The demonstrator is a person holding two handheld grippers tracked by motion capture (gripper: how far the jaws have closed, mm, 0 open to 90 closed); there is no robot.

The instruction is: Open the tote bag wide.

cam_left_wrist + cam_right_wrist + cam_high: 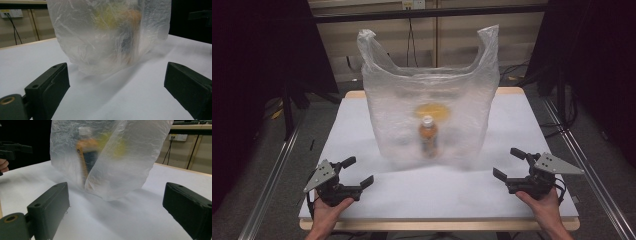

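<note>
Grippers sit nearest: the left gripper [358,172] and right gripper [507,163] both gape wide, holding nothing. Ahead of and between them stands the plastic bag [432,95] with an orange bottle [428,136] upright inside. Nothing looks begun; whatever handling is meant seems still ahead.

No lettering on the bottle [428,136] label can be read.

We're in a lab-style recording setup: white table [512,130] on bare floor, black curtains [257,60] either side, metal rails [272,170] flanking, wall socket [11,13] and cables beyond the grippers
</note>
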